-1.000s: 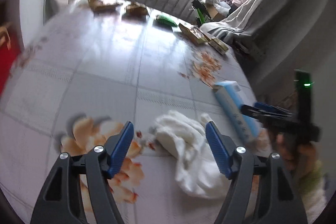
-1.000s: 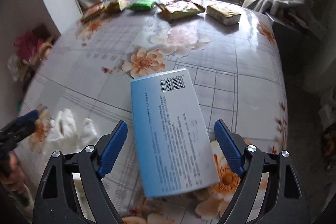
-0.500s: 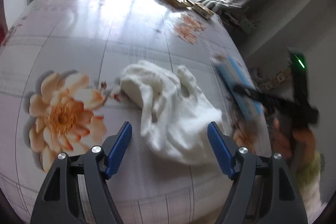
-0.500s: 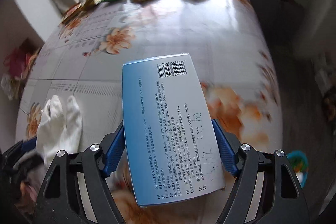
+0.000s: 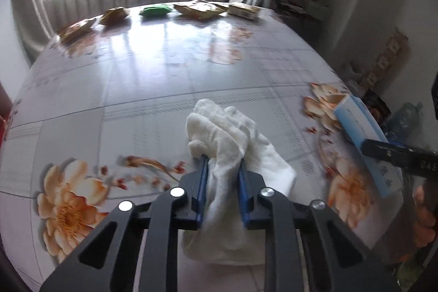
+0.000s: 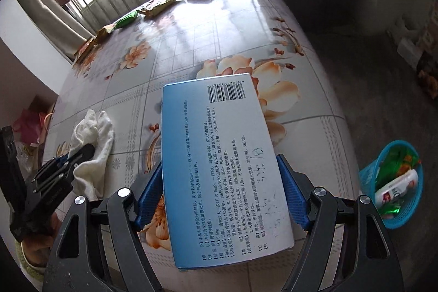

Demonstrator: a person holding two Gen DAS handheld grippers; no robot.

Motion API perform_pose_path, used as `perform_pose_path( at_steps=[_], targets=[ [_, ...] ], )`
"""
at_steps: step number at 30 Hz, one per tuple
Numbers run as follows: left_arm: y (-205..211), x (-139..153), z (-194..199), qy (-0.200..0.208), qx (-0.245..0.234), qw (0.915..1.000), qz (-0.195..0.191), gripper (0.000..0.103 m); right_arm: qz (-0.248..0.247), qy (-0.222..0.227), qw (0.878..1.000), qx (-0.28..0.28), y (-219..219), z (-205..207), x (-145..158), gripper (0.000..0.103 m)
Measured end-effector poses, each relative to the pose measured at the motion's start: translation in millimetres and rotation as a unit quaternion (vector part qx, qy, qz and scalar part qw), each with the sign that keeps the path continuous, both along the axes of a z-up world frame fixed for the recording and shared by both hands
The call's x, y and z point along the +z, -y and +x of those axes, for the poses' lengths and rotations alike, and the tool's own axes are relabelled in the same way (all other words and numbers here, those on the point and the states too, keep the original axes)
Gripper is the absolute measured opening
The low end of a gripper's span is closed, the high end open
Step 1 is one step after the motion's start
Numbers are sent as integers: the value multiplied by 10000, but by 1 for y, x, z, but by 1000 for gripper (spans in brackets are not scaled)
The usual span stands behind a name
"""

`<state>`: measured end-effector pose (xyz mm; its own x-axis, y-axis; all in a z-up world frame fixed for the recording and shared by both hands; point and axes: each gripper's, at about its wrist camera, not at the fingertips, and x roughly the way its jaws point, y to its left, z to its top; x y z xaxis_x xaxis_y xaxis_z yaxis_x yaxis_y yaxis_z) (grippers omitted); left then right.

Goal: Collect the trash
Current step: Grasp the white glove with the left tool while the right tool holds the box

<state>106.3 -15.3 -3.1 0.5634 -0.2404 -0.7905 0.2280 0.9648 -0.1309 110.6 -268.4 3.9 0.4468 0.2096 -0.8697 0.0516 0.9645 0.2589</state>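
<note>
My left gripper is shut on a crumpled white tissue near the front of the floral table. The tissue and left gripper also show at the left of the right wrist view. My right gripper is shut on a flat blue and white medicine box and holds it above the table's front right corner. The box shows at the right in the left wrist view.
A blue plastic basket with wrappers and a packet stands on the floor right of the table. Several snack packets and a small box lie along the table's far edge by the window railing. Furniture and clutter stand at the right.
My left gripper has closed on the tissue. My right gripper has closed on the blue box and lifted it toward the table's right edge, bringing the basket into view.
</note>
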Motion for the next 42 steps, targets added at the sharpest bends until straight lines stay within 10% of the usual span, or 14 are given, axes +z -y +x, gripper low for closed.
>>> perform_pose_path(
  at_steps=[42],
  targets=[
    [40, 34, -39, 706, -381, 9958, 435, 11, 789, 388, 9961, -116, 14, -22, 19, 70]
  ],
)
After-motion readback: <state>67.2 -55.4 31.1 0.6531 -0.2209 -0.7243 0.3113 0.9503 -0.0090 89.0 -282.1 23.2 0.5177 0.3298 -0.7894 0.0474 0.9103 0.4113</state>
